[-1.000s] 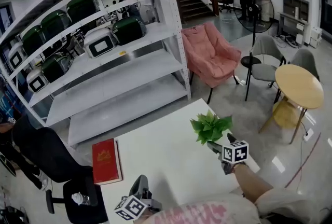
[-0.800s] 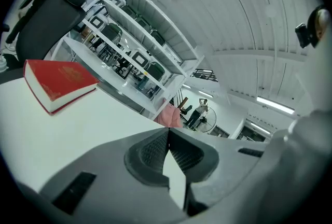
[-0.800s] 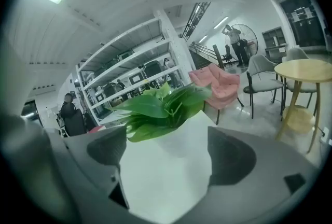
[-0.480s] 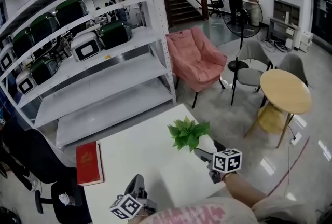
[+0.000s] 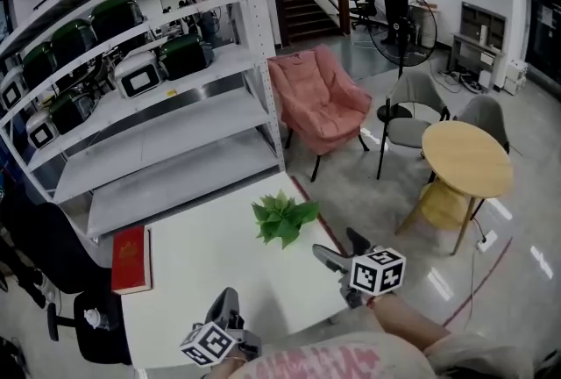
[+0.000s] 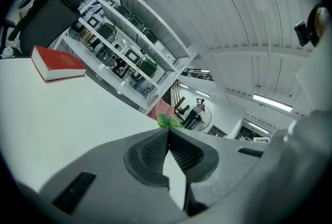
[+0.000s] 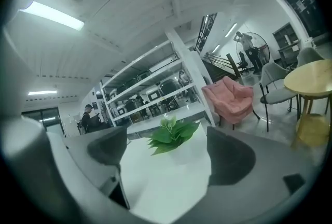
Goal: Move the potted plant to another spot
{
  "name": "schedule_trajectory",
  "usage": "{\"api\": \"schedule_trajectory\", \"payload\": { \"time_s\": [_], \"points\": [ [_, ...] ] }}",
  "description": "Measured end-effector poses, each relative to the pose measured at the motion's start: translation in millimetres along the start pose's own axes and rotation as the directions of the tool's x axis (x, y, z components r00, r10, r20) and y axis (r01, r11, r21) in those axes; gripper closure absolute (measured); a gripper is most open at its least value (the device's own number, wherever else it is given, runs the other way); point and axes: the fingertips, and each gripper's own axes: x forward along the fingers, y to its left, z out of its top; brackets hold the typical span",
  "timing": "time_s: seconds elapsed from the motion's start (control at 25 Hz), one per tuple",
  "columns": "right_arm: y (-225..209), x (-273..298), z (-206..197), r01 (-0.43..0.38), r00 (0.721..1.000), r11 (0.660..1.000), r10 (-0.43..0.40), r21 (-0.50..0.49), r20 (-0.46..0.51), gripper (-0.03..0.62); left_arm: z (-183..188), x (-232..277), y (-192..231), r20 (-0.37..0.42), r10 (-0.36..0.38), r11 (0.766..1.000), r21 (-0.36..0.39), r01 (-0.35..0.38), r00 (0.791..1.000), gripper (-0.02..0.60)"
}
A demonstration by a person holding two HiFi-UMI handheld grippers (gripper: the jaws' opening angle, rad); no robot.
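Potted plant point(image 5: 283, 219) aside, nearest is the left gripper point(image 5: 228, 296), jaws clenched together on nothing. Right gripper point(image 5: 337, 246) has jaws spread, empty. Just beyond it, untouched, the plant stands near the white table's point(image 5: 202, 254) far corner.

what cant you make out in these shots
- Pot of the plant: leaves cover it in the head view; in the right gripper view it fades into the white table.
- Red book cover print: too small in the head and left gripper views.
- Table's near edge: in the head view, behind the person's pink clothing.
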Motion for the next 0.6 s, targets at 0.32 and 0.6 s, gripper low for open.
{"api": "schedule_trajectory", "payload": {
  "time_s": [0.32, 0.6],
  "points": [
    [9, -45, 10, -0.068, 0.997, 0.998, 0.067, 0.013, 0.04, 0.122, -25, -31, -42, 0.02, 0.001, 1.0, 0.018, -0.001, 1.0, 0.58],
    [21, -88, 19, -0.129, 0.987, 0.992, 0.129, -0.009, 0.094, 0.369, -42, -58, -72, 0.052, -0.003, 1.0, 0.031, 0.002, 0.999, 0.58]
  ]
}}
